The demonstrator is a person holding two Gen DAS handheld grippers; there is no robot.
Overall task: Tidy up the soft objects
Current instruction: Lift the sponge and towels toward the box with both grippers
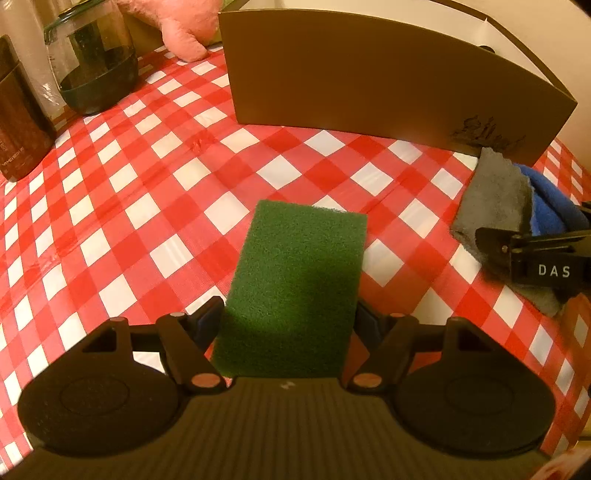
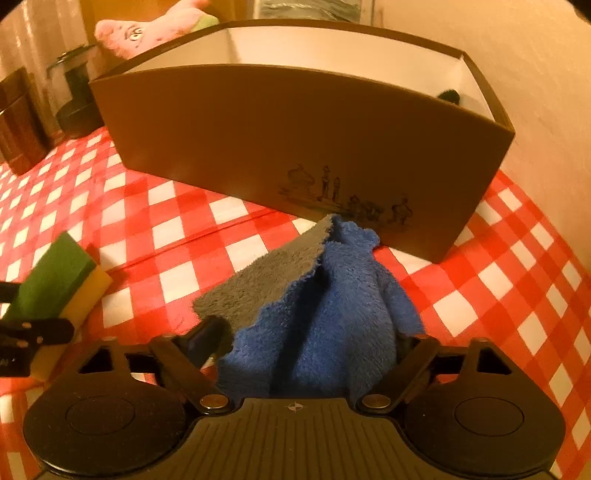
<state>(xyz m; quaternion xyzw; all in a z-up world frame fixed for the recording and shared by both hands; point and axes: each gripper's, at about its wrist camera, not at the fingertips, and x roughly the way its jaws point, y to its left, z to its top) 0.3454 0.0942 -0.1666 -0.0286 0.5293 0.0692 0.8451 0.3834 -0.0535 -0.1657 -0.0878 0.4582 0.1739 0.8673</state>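
- Your left claw (image 1: 290, 325) straddles the sponge (image 1: 295, 284), low centre of the left wrist view. Fingers stand on either side of its long edges; whether the pads press on it I cannot tell.
- Sponge: green scouring face up, yellow foam underneath, seen from the right wrist view at far left (image 2: 55, 284). It lies on the surface (image 1: 147, 206), which wears a red-and-white checked cloth.
- Your right claw (image 2: 310, 339) is spread around the cloth (image 2: 321, 306), a fluffy piece, blue on one side, grey on the other, bunched into a ridge. The left finger (image 2: 207, 332) sits at the grey flap's edge; the right finger is mostly hidden by blue pile. Firm pinch not visible.
- In the left wrist view the cloth (image 1: 495, 199) sits at middle right, with the right claw's finger (image 1: 532, 254) over it, marked "DAS".
- Brown box (image 2: 295, 140), open top, pale inside, fills the upper centre of the right wrist view. A line drawing is on its front wall, lower right. The cloth's far tip touches or nearly touches that wall.
- Something dark lies inside the box at the right end; too little shows to name it.
- Pink plush toy (image 2: 140, 33) at upper left, behind the box.
- Glass jar (image 1: 96, 62) with dark contents and a dark brown container (image 1: 18, 122) at upper left of the left wrist view.
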